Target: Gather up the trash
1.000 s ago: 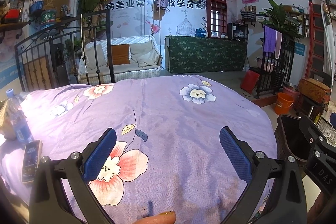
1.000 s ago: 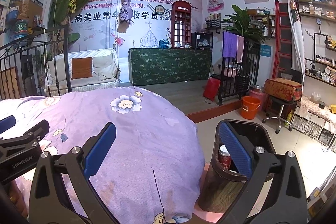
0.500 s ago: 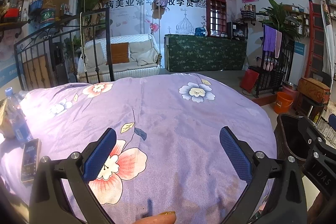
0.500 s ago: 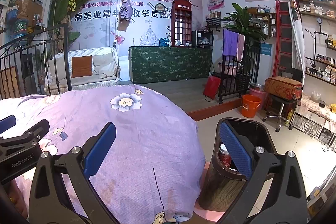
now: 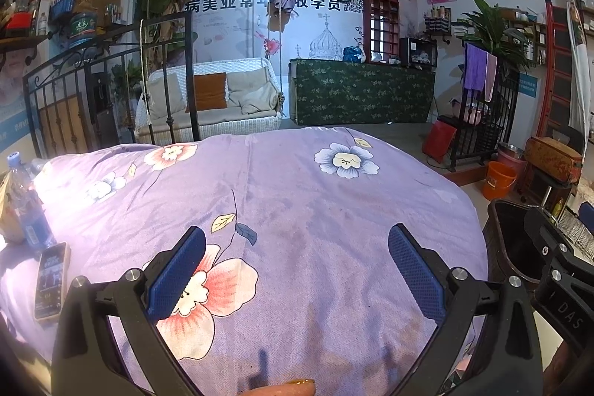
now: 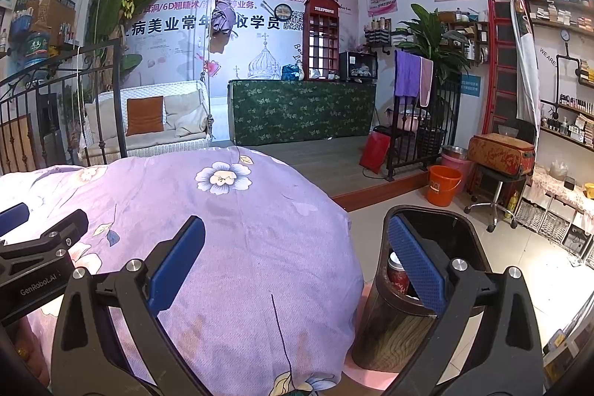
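Both the left gripper [image 5: 297, 262] and right gripper [image 6: 297, 258] hang spread and empty over a lilac floral-print bedspread [image 5: 297, 203]; beside it stands a dark wood-grain bin [image 6: 404, 325] holding what looks like a red can [image 6: 398, 275].

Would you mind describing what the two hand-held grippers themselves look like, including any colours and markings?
Both match: the left hand-held gripper and the right hand-held gripper have black angular frames with silver bolts and two fingers faced with blue, finely textured pads. From the right view, the left unit's body reads "GenRobot.AI"; from the left view, the right unit shows "DAS". No cables show.
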Motion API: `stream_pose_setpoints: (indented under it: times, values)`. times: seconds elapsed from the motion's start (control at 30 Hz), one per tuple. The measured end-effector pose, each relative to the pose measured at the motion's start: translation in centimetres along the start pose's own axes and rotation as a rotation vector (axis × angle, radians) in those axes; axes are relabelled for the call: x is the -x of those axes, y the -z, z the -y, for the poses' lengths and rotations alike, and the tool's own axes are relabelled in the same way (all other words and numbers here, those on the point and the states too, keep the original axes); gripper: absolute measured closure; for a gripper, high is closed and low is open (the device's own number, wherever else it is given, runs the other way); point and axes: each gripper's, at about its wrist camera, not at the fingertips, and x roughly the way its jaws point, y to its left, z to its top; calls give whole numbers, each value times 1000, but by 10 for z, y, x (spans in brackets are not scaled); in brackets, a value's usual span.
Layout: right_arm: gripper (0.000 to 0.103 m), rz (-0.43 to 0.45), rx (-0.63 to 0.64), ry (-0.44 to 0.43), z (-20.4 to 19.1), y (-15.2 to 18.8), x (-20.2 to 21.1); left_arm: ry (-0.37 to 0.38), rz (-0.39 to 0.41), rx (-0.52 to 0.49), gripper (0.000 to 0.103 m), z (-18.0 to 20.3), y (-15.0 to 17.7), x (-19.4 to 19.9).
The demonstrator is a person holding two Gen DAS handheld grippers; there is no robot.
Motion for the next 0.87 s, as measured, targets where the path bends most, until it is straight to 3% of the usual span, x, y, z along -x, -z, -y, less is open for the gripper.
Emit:
stream_pose_setpoints:
  times: [0.87]
  values:
    - [6, -13, 3, -3, -4, 12, -3, 10, -14, 7, 6, 0, 3, 0]
